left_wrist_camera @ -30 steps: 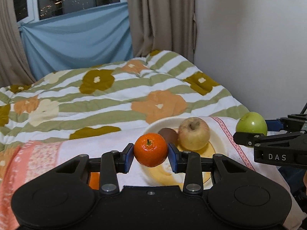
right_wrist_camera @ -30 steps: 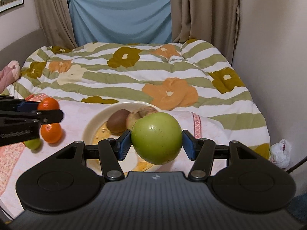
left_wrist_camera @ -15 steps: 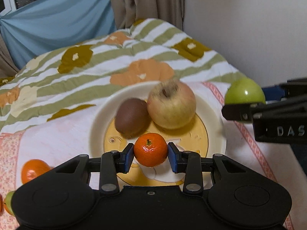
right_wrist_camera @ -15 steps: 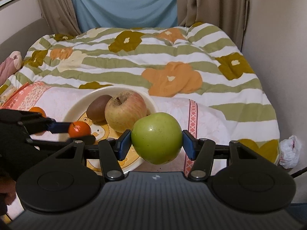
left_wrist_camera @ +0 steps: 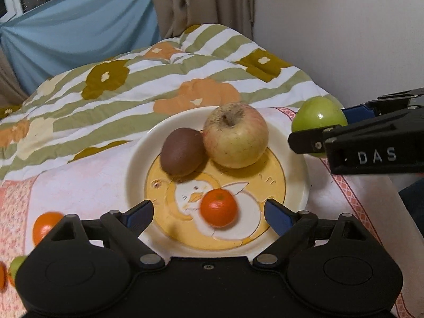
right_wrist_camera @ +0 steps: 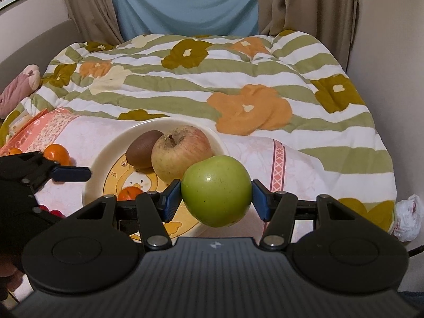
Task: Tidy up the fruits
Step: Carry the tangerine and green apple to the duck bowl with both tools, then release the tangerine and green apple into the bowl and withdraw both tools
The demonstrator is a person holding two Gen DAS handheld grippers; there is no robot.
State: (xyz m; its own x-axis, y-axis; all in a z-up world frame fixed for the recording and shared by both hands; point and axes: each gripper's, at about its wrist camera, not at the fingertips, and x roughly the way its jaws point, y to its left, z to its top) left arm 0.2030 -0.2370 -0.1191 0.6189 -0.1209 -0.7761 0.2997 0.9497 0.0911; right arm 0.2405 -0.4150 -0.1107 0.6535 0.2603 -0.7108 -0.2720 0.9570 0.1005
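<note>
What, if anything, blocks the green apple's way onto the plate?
Nothing visible bars it. The green apple, clamped in the right tool, hangs at the plate edge; bare plate lies before the yellow-red apple, right of the tangerine.

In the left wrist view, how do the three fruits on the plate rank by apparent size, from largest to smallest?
1. Yellow-red apple, clearly the largest.
2. Kiwi.
3. Mandarin, the smallest, though it lies nearest the camera and looks slightly blurred.
All rest on the plate.

A home bedroom: a bed under a flowered quilt [right_wrist_camera: 212, 84], curtains [right_wrist_camera: 304, 8] by the window.
</note>
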